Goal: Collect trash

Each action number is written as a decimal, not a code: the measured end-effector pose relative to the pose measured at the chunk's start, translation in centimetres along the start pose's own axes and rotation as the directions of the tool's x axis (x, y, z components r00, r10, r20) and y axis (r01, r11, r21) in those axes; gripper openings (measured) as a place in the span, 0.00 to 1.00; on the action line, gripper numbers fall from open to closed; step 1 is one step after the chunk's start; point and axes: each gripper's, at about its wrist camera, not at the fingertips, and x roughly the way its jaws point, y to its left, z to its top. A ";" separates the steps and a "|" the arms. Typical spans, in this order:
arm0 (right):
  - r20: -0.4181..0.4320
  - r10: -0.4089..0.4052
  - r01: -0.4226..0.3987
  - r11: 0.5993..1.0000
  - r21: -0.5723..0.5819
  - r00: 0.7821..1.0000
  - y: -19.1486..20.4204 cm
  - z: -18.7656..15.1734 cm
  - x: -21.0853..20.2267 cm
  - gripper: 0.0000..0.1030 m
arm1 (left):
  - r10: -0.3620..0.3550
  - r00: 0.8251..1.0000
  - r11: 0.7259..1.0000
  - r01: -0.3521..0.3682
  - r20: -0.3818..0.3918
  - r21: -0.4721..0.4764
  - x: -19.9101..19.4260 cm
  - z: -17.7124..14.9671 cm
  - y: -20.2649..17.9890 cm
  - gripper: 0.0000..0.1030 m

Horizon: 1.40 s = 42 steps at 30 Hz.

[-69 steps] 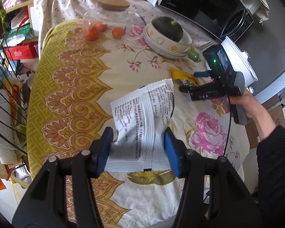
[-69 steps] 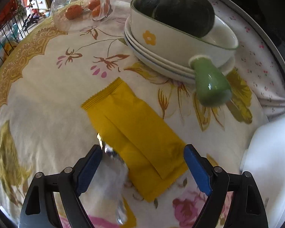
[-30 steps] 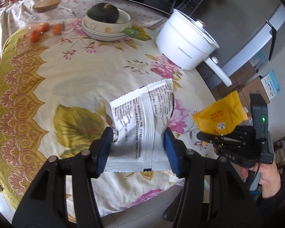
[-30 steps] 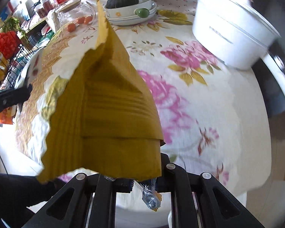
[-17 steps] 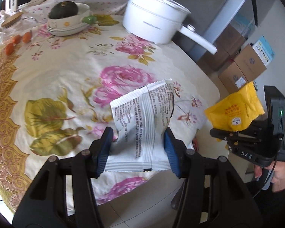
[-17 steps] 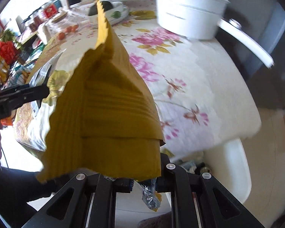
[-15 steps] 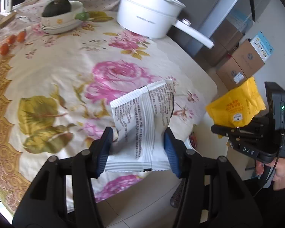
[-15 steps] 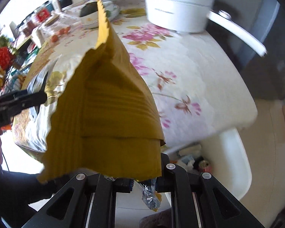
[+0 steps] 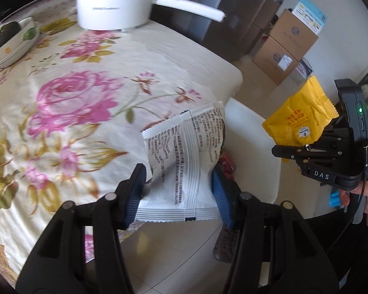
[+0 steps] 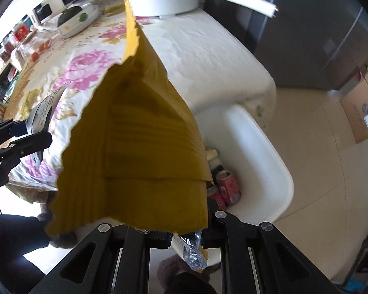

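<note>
**Both grippers hold wrappers beside a white bin at the table's edge**

A table under a flowered tablecloth (image 9: 90, 78) fills the left and centre of the left wrist view and the upper left of the right wrist view, with pink roses and olive leaves printed on cream. At the top of both views a white electric pot (image 9: 112, 2) stands on the cloth, its long handle reaching right past the table's edge. Just below the table's corner, on the tiled floor, sits a white trash bin (image 10: 269, 152), at centre right in the right wrist view; red drink cans (image 10: 227, 186) and other litter lie inside it.

A yellow snack wrapper (image 10: 135, 147) covers the middle of the right wrist view, its zigzag edge pointing to the top. The right gripper (image 10: 170, 238) is pressed together on the wrapper's lower edge, and a scrap of silver foil (image 10: 192, 252) pokes out beside the pinch. In the left wrist view the same wrapper stands up at right, over the floor beside the bin.

The left gripper (image 9: 177, 193) pinches a white printed sachet (image 9: 184, 156) by its two sides between blue pads (image 9: 135, 188); the sachet bows between them, at lower centre, over the table's edge and the bin's rim.

Cardboard boxes (image 9: 289, 41) stack at upper right. A stack of dishes with a dark squash (image 9: 9, 39) sits at the far left.
</note>
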 end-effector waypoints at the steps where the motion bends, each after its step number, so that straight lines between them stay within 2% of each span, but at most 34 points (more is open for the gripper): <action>1: -0.005 -0.002 0.002 1.000 0.007 1.000 -0.6 -0.4 0.1 0.15 | -0.002 1.000 1.000 0.002 -0.007 0.013 0.6 0.0 -0.7 0.54; 5: -0.019 -0.006 0.006 0.999 0.032 1.000 -2.4 -1.4 0.3 0.15 | -0.022 0.999 0.998 0.024 -0.029 0.062 2.6 -0.1 -3.2 0.54; 14: -0.033 -0.006 0.008 0.997 0.076 0.999 -4.7 -2.4 0.4 0.15 | -0.075 0.997 0.980 0.076 -0.011 0.182 6.2 0.7 -7.6 0.56; 15: -0.036 -0.006 0.009 0.997 0.081 0.999 -4.9 -2.5 0.4 0.15 | -0.078 0.997 0.978 0.078 -0.007 0.194 6.6 0.9 -7.7 0.59; 17: -0.042 -0.006 0.010 0.996 0.088 0.999 -4.8 -2.0 0.9 0.15 | -0.065 0.998 0.976 0.064 -0.002 0.208 7.2 1.3 -7.9 0.75; 18: -0.046 -0.007 0.011 0.996 0.093 0.999 -4.9 -2.0 0.9 0.15 | -0.051 0.999 0.978 0.050 0.002 0.202 7.3 1.5 -7.7 0.88; 19: -0.049 -0.007 0.012 0.995 0.096 0.999 -5.0 -2.0 1.0 0.15 | -0.042 0.999 0.981 0.041 0.002 0.191 7.4 1.7 -7.6 0.96; 30: -0.073 -0.006 0.014 0.995 0.096 0.997 -4.4 -1.0 2.2 0.16 | -0.003 1.000 0.993 0.005 -0.018 0.115 5.4 1.3 -5.1 0.97; 31: -0.074 -0.005 0.012 0.995 0.096 0.997 -4.4 -0.9 2.4 0.23 | -0.001 1.000 0.994 0.003 -0.016 0.112 5.1 1.1 -4.8 0.97; 34: -0.071 -0.027 0.035 0.994 0.107 0.997 -4.0 -0.3 2.3 0.81 | 0.022 1.000 0.994 -0.021 -0.009 0.105 3.9 0.6 -4.1 0.97; 37: -0.028 -0.009 0.013 0.993 0.116 1.000 -3.6 0.1 1.3 0.83 | 0.044 0.999 0.993 -0.044 0.004 0.109 3.0 0.2 -3.5 0.97; 42: -0.010 0.013 -0.011 0.988 0.152 1.000 -3.3 0.4 0.8 0.83 | 0.076 0.997 0.992 -0.078 0.024 0.098 1.4 -0.7 -2.2 0.97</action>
